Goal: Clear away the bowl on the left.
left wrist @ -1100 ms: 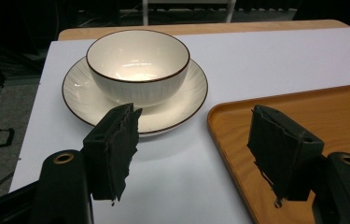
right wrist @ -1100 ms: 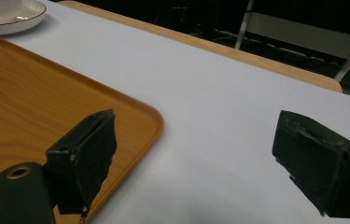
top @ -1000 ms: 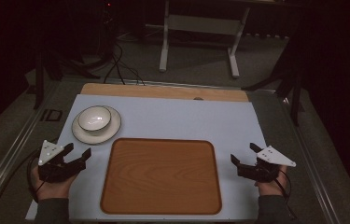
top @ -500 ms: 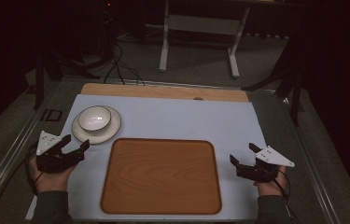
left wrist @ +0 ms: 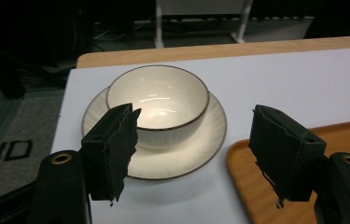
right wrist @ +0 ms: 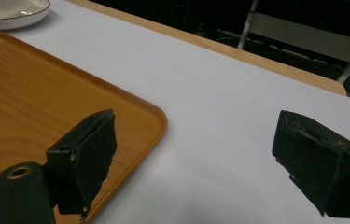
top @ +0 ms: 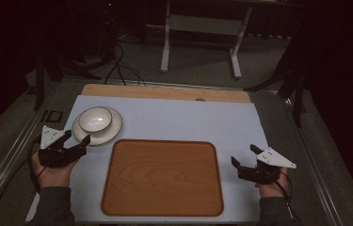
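Note:
A cream bowl with a dark rim stands on a matching plate at the table's back left. A wooden tray lies empty in the middle. My left gripper is open just in front of the plate, its jaws pointing at the bowl and touching nothing. My right gripper is open over the bare mat, right of the tray.
A pale blue mat covers the table, with a wooden strip along its far edge. Beyond stand a white table frame and cables on the dark floor. A metal rail runs along each side.
My left gripper has moved forward and to the right, toward the plate and bowl. The right gripper has stayed almost still.

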### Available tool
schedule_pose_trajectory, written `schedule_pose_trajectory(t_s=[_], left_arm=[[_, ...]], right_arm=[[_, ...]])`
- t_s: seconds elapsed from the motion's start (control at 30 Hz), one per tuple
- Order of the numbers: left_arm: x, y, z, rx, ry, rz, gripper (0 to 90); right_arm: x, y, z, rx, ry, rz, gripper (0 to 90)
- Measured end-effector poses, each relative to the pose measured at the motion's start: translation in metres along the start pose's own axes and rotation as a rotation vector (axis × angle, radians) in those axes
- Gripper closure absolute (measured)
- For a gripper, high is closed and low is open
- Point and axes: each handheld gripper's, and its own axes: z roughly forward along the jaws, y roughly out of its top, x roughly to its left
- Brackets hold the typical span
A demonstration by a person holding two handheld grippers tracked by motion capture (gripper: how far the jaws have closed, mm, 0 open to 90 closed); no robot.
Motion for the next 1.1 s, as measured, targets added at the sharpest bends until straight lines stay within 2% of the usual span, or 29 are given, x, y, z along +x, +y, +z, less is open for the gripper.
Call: schedule_pose_trajectory(t_s=[0.37, 0.7, 1.1], left_arm=[[0.002, 0.012, 0.006, -0.012, -0.024, -0.013, 32.2], [0.004, 0.020, 0.015, -0.003, -0.005, 0.013, 32.4], [0.013, 0.020, 0.025, 0.016, 0.012, -0.005, 33.0]], right_arm=[[0.000, 0.000, 0.000, -0.002, 0.003, 0.000, 13.2], [0.000, 0.000, 0.001, -0.002, 0.009, -0.002, 13.2], [0.001, 0.001, 0.001, 0.001, 0.013, -0.007, 13.2]])
